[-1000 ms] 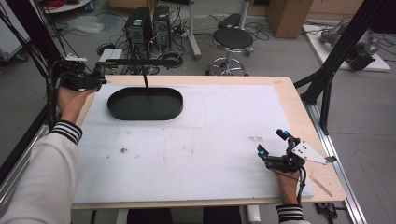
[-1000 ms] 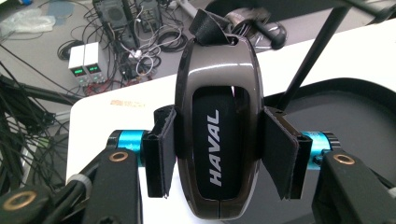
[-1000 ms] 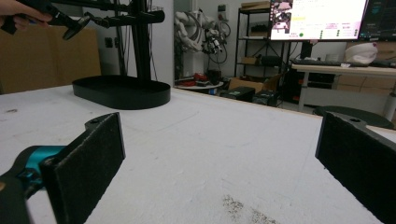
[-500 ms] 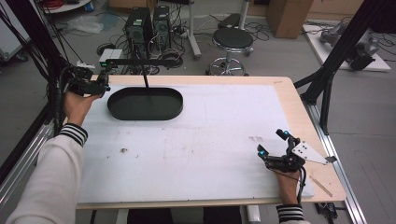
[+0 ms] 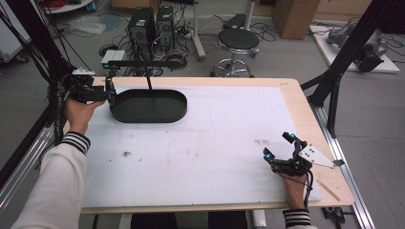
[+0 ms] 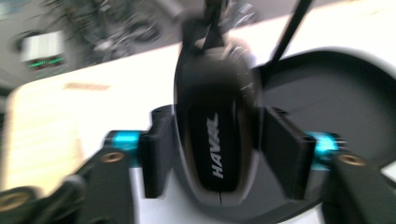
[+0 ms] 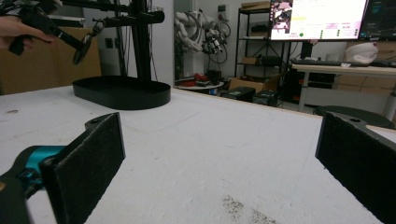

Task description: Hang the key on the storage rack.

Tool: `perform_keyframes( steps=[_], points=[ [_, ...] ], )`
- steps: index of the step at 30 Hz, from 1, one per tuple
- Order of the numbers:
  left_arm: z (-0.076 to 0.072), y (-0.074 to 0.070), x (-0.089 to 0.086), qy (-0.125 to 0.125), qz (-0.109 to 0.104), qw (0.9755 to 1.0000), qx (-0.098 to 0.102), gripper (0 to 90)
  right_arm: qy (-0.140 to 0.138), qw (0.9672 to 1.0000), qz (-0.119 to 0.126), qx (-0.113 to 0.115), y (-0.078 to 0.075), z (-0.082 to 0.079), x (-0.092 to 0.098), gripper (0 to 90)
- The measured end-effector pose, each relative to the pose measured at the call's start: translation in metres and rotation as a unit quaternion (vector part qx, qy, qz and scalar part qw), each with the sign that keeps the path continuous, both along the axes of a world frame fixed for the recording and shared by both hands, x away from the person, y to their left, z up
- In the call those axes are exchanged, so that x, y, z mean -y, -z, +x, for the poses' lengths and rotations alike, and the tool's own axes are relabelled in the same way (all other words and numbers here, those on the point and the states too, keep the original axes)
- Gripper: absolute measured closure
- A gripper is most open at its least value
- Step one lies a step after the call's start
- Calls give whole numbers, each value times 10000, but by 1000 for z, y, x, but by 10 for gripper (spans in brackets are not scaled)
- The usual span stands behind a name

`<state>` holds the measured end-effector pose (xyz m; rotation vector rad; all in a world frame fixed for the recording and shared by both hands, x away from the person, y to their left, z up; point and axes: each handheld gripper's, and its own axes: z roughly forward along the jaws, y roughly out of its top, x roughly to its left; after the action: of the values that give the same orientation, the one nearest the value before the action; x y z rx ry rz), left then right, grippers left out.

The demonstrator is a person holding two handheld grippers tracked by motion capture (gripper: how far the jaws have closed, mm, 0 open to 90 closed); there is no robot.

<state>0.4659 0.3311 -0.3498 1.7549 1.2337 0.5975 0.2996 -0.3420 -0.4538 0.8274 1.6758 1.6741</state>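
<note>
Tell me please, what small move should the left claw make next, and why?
Probably carry the key fob over the black tray and lower it. The left claw grips the fob just beside the tray's rim, while the right claw rests open far away.

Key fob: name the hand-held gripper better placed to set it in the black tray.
Left. Its jaws clamp the key fob beside the black tray; the right hand-held gripper rests open, far across the table.

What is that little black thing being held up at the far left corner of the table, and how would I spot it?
Start at the white table and find the black oval tray with a thin post at its far left. Just left of the tray, the left hand-held gripper is shut on a black car key fob. It is the one thing with white HAVAL lettering on it.
</note>
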Motion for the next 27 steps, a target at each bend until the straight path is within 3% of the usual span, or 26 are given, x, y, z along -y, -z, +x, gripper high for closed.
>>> perform_keyframes(
  steps=[1,4,6,8,11,15,17,18,19,24,27],
  points=[
    [-2,-1,-1,20,-62,9999,121,314,4,10000,10,-1,0,0,0,3],
    [-15,-6,-1,223,21,9984,512,194,4,10000,3,-2,0,0,0,3],
    [-26,-10,-1,335,60,9955,886,106,16,10000,31,-30,0,0,0,3],
    [-37,-14,-1,507,-2,9929,1076,73,3,10000,40,-37,0,0,0,3],
    [-50,-16,0,668,-97,9906,1192,17,12,10000,32,-34,0,0,0,3],
    [-68,-16,5,1068,-280,9848,1339,17,12,10000,-18,13,0,0,0,3],
    [-77,-15,9,1103,-256,9830,1442,17,8,10000,-5,29,0,0,0,3],
    [-83,-14,13,1166,-267,9812,1515,17,9,10000,-8,27,0,0,0,3],
    [-88,-12,15,1186,-226,9811,1511,17,5,10000,0,28,0,0,0,3],
    [-112,7,24,1254,-461,9750,1776,17,8,10000,-9,32,0,0,0,3],
    [-124,19,31,1313,-502,9732,1817,17,10,10000,-4,34,0,0,-1,3]
  ],
)
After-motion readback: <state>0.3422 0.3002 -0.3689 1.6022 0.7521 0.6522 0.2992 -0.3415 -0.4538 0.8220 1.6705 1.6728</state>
